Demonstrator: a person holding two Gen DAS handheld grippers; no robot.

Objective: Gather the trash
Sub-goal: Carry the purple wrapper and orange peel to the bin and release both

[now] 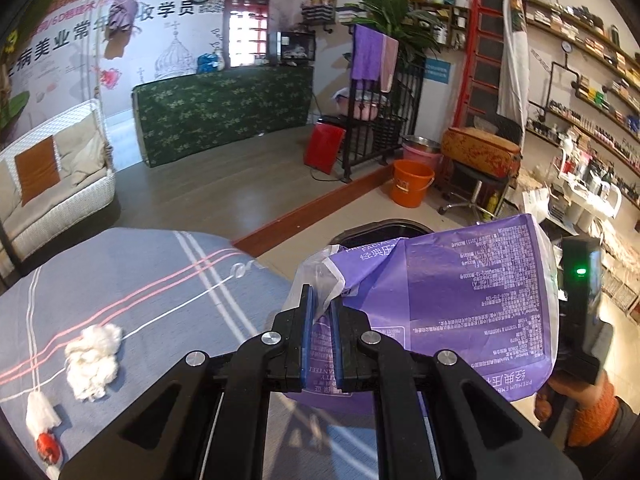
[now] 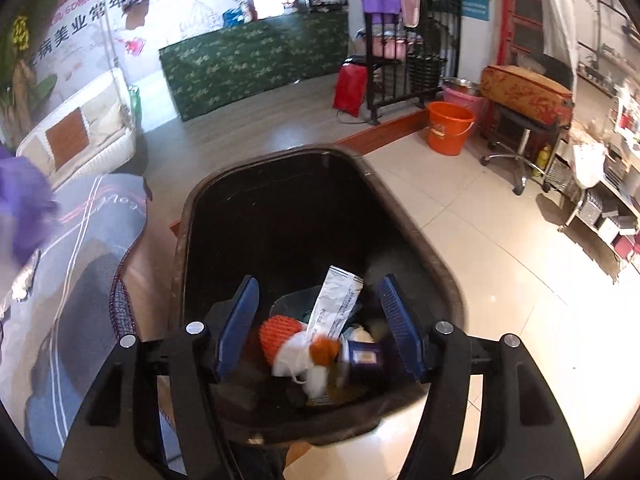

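My left gripper (image 1: 322, 304) is shut on a purple plastic packet (image 1: 460, 304) and holds it in the air above the bed's edge, near the dark bin (image 1: 380, 229). The packet also shows blurred at the left edge of the right wrist view (image 2: 24, 204). My right gripper (image 2: 318, 304) is open and empty, right above the black trash bin (image 2: 424, 248). Inside the bin lie a white wrapper (image 2: 340, 300), an orange net (image 2: 278, 332), a dark jar (image 2: 362, 358) and white tissue (image 2: 296, 356). A white crumpled tissue (image 1: 94, 360) lies on the bed at the left.
The grey striped bedsheet (image 1: 140, 280) covers the bed on the left. A small white and red scrap (image 1: 44, 424) lies at its near left. An orange bucket (image 2: 448, 128), a stool (image 2: 520, 120) and shelves (image 2: 612, 184) stand on the tiled floor to the right.
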